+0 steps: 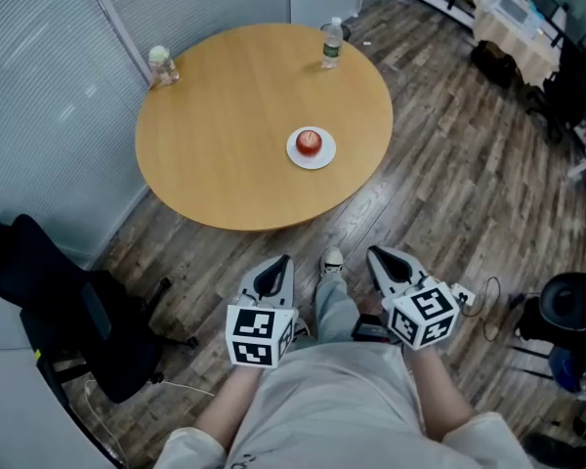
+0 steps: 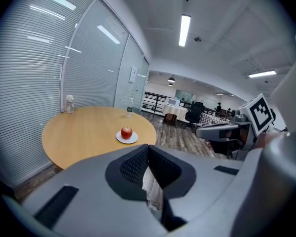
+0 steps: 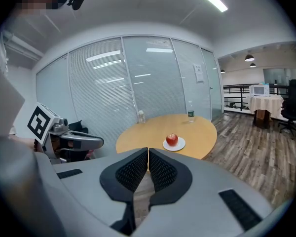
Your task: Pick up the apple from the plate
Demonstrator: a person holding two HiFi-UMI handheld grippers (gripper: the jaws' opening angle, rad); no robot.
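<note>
Both tongs are empty. The left gripper [image 1: 285, 260] has its jaws pressed together with nothing between them; its own view shows the pads meeting. The right gripper [image 1: 374, 254] is the same: jaws closed, at most a hairline slit, nothing held.

The apple [image 1: 310, 142] is red and sits upright in the middle of a white plate [image 1: 295, 155]. The plate is on the round table [image 1: 225, 135], toward the edge nearer the person. Both grippers are well apart from it.

Head view only:
- Both grippers are low, in front of the person's lap and short of the table edge, over the wood floor.
- A shoe [image 1: 332, 260] shows between them.
- A black chair [image 1: 73, 306] stands at the left.
- A bottle [image 1: 332, 43] is at the table's far edge and a jar [image 1: 161, 66] at its left edge, both well apart from the plate.

Left gripper view only: the open office beyond the table, ceiling strip lights, and the right gripper with its marker cube at the right side.

Right gripper view only: the glass wall with blinds behind the table, the left gripper with its cube at the left, and a covered table [image 3: 260, 102] far right.
</note>
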